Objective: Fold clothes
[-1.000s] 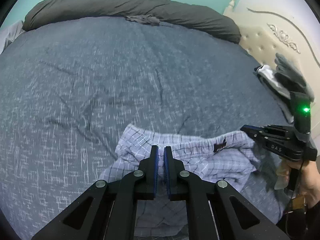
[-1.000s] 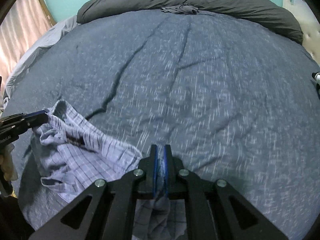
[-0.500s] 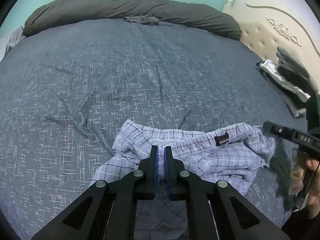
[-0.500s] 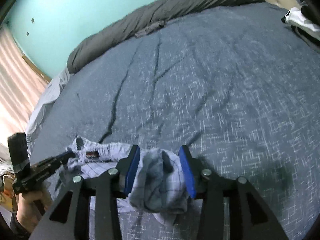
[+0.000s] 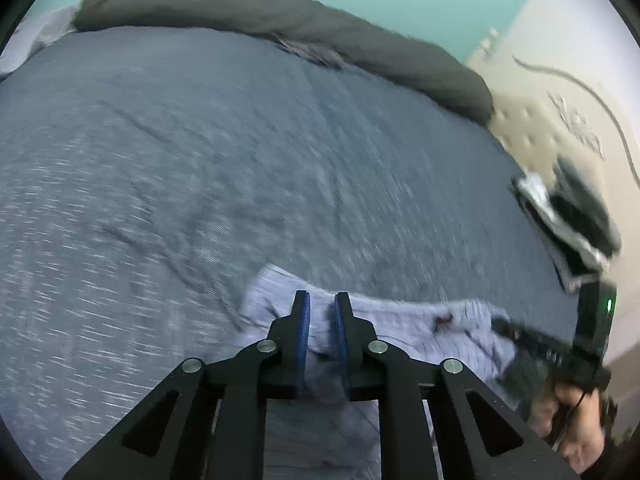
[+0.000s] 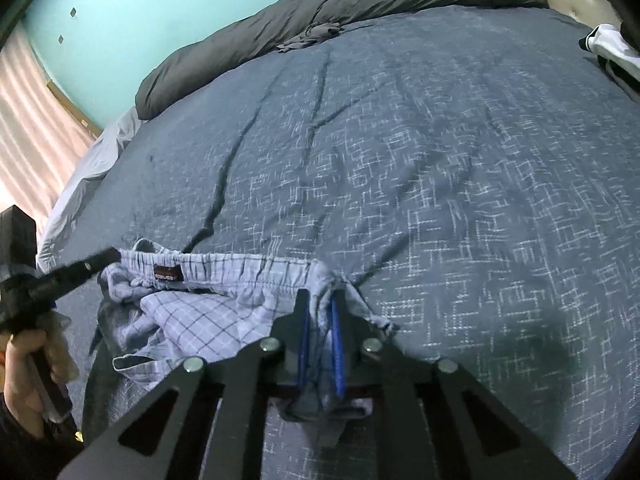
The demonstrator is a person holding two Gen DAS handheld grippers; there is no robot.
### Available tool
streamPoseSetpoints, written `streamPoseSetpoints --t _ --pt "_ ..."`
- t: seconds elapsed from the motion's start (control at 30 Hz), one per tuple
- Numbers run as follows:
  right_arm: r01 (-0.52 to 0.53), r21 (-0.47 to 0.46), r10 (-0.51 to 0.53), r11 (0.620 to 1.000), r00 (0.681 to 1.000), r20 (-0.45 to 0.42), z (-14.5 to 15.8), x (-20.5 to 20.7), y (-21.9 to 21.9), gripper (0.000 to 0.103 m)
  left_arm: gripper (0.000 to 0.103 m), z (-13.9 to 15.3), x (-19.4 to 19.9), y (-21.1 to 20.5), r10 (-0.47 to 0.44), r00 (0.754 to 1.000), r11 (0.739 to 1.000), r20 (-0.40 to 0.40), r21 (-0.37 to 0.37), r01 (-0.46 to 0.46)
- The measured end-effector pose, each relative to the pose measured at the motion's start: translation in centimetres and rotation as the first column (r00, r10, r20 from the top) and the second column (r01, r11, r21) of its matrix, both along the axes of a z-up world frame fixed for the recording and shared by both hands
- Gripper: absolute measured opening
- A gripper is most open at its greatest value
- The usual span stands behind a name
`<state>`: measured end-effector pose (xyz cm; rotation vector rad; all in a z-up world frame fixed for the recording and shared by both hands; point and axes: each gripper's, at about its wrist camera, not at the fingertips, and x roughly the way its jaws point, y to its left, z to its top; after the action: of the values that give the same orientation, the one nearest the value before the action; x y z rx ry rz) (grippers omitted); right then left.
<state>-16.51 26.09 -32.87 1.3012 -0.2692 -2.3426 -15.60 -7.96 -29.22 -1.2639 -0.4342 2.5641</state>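
Light checked shorts [image 6: 208, 316] with a dark label [image 6: 168, 272] lie crumpled on the blue bedspread [image 6: 440, 160], waistband stretched straight between the two tools. My right gripper [image 6: 319, 296] is closing, with the waistband's right end bunched between its blue pads. In the left wrist view my left gripper [image 5: 320, 300] is over the shorts [image 5: 400, 328]. Its jaws are opening, with cloth still filling the gap. From the right wrist view the left gripper [image 6: 110, 258] meets the waistband's left end. The right gripper [image 5: 500, 322] shows blurred at the shorts' right side.
A dark rolled duvet [image 5: 280, 12] lies along the far side of the bed with a small grey garment on it. A pile of dark and white clothes [image 5: 572, 216] sits by the cream headboard [image 5: 560, 120]. A hand [image 6: 24, 364] grips the left tool's handle.
My right gripper opened wide, then closed on the waistband's right end. My left gripper's jaws have parted a little and its view has rolled. The waistband now lies drawn out straight.
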Motion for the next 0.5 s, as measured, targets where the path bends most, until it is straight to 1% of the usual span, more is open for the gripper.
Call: streamPoseSetpoints --t 0.07,0.1,0.13,0.17,0.23,0.33,0.4,0.5 --pt "-0.001 0.011 0.001 1.0 1.0 -0.003 0.0 0.1 0.2 0.009 0.018 0.7 0.1 -1.3 0.048 0.999 0.999 -0.02 0.014 -0.048" --pt "0.001 0.011 -0.001 1.0 1.0 -0.003 0.1 0.1 0.4 0.008 0.023 0.9 0.1 -1.9 0.069 0.997 0.998 -0.034 0.016 -0.068" --pt "0.004 0.008 -0.004 1.0 1.0 -0.002 0.1 0.2 0.6 0.008 0.025 1.1 0.1 -2.4 0.09 0.995 0.996 -0.048 0.018 -0.089" --pt "0.005 0.005 -0.005 1.0 1.0 -0.003 0.2 0.3 0.7 0.008 0.028 0.9 -0.1 -2.5 0.092 0.995 0.996 -0.044 0.008 -0.091" --pt "0.003 -0.002 -0.003 1.0 1.0 -0.006 0.4 0.5 0.9 0.008 0.029 0.3 -0.7 -2.6 0.087 0.996 0.996 -0.027 -0.002 -0.087" --pt "-0.006 0.002 0.006 1.0 1.0 -0.011 0.4 0.7 0.8 0.008 0.029 -1.0 -1.9 -2.4 0.062 0.998 0.998 0.021 0.031 -0.063" --pt "-0.01 -0.002 0.01 1.0 1.0 -0.008 0.3 0.6 0.7 0.008 0.029 -1.5 -2.5 -2.3 0.056 0.998 0.998 0.036 0.032 -0.057" --pt "-0.012 -0.013 0.012 1.0 1.0 -0.004 0.4 0.5 0.7 0.008 0.029 -2.3 -3.8 -2.3 0.036 0.997 0.998 0.061 0.054 -0.039"
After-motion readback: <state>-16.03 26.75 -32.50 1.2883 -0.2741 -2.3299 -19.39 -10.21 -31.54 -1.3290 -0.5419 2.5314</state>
